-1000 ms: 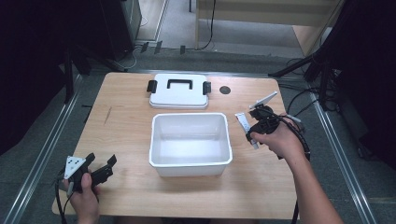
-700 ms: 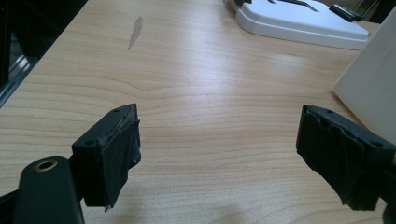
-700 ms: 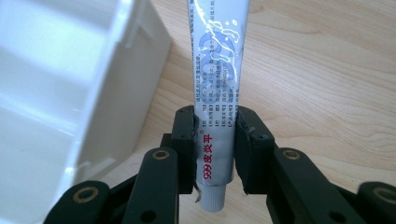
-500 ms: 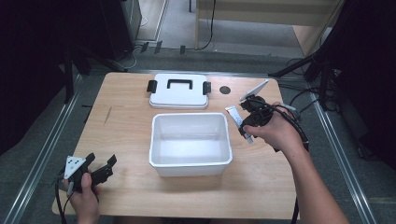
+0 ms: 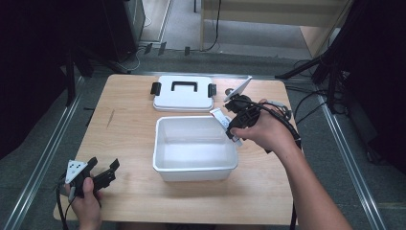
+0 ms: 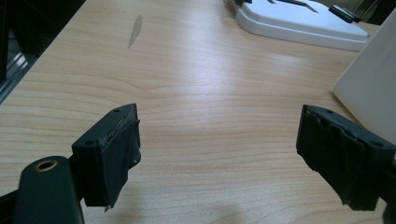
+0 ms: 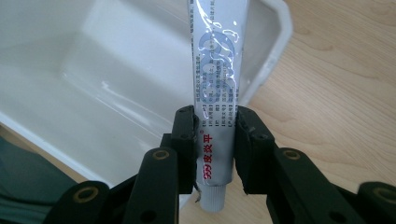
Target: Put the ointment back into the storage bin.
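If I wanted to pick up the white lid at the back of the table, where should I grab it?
Probably by the black handle in the middle of the lid. The lid lies flat on the table with that handle on top, so come straight down from above and close the hand-held gripper across the bar. The black clips at its two ends look harder to grip.

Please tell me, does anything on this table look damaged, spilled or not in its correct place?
Only one small thing: a greyish streak marks the wooden table near its left side, like a scuff or stain. The white bin stands upright and empty, its lid lies flat behind it, and nothing looks spilled or broken.
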{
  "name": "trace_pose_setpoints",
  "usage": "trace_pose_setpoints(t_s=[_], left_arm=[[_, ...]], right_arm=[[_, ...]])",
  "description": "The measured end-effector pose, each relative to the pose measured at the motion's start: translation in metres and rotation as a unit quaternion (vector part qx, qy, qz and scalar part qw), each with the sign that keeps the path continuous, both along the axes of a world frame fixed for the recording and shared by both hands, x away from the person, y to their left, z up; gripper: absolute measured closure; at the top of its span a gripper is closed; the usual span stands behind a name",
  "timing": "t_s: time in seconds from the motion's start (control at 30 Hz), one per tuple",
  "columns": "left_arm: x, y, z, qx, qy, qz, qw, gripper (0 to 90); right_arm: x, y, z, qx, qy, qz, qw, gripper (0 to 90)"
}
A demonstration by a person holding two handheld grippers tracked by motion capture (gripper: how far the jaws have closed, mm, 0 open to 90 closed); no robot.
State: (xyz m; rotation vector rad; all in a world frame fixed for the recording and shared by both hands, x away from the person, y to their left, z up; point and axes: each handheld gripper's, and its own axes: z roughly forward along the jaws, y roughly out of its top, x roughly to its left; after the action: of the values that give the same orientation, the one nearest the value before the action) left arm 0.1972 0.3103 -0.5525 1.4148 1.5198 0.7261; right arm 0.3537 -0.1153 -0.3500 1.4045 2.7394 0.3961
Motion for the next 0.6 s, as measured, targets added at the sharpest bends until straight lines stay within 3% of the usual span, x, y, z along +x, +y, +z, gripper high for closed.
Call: trace_pose_setpoints(t_s=[0.6], left_arm=[[0.0, 0.0, 0.0, 0.0, 0.001, -0.001, 1.0, 14.4]], right_arm=[[-0.002, 0.034, -0.022, -0.003, 0.028, 0.03, 0.9991, 72.5]])
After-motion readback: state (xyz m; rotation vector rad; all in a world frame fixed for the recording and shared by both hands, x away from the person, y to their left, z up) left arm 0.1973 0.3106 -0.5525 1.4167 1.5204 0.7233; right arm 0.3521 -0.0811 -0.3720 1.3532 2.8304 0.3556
